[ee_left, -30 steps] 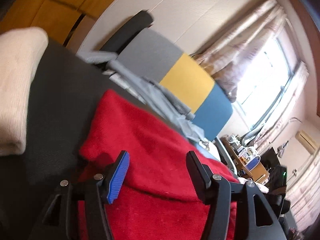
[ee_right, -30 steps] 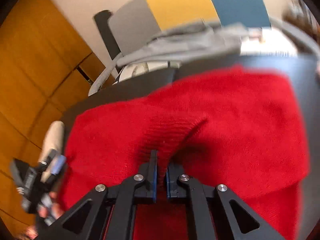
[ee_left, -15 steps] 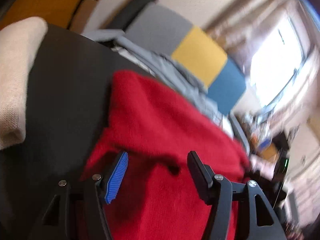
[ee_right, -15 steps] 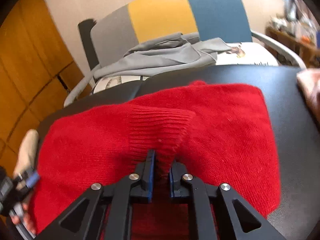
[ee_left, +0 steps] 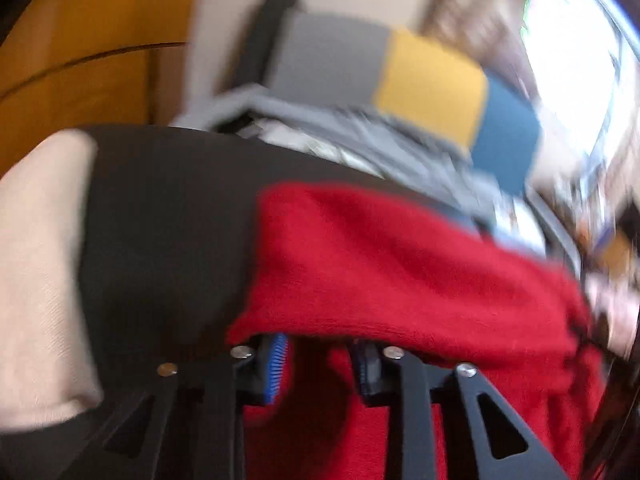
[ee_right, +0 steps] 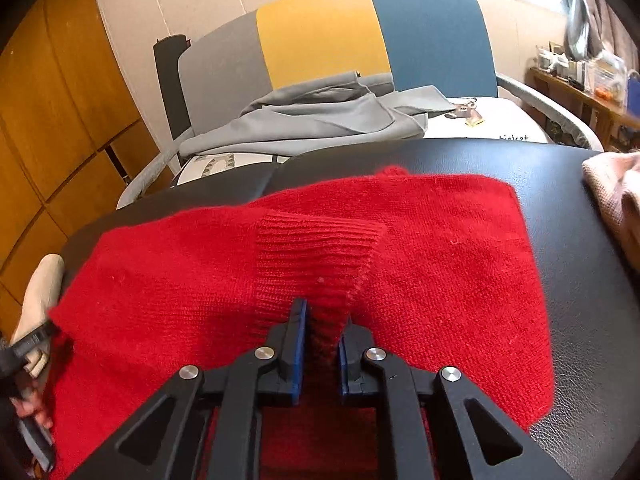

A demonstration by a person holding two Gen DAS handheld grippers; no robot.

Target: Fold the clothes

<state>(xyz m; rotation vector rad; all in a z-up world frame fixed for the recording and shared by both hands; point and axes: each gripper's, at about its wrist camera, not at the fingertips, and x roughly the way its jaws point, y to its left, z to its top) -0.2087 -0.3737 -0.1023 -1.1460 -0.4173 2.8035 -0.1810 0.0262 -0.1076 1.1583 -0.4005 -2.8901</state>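
A red knit sweater (ee_right: 440,264) lies spread on the black padded table (ee_right: 580,280). My right gripper (ee_right: 323,320) is shut on its ribbed cuff (ee_right: 316,248), which stands up in a ridge over the sweater's body. In the blurred left wrist view the red sweater (ee_left: 400,264) drapes over my left gripper (ee_left: 320,356) and hides the fingertips; the jaws stand close together with red cloth between them. The left gripper (ee_right: 28,344) also shows at the far left of the right wrist view, where the sweater's corner is drawn to a point.
A folded cream garment (ee_left: 36,260) lies at the table's left end, and a pinkish knit (ee_right: 612,200) at its right end. Beyond the far edge stands a grey, yellow and blue chair (ee_right: 360,40) with a grey garment (ee_right: 320,120) on it. Wooden cabinets (ee_right: 48,120) are at left.
The left gripper's jaws have closed from wide open onto the sweater's left edge, and cloth now covers its tips. The right gripper has kept its hold on the cuff and carried it over the body.
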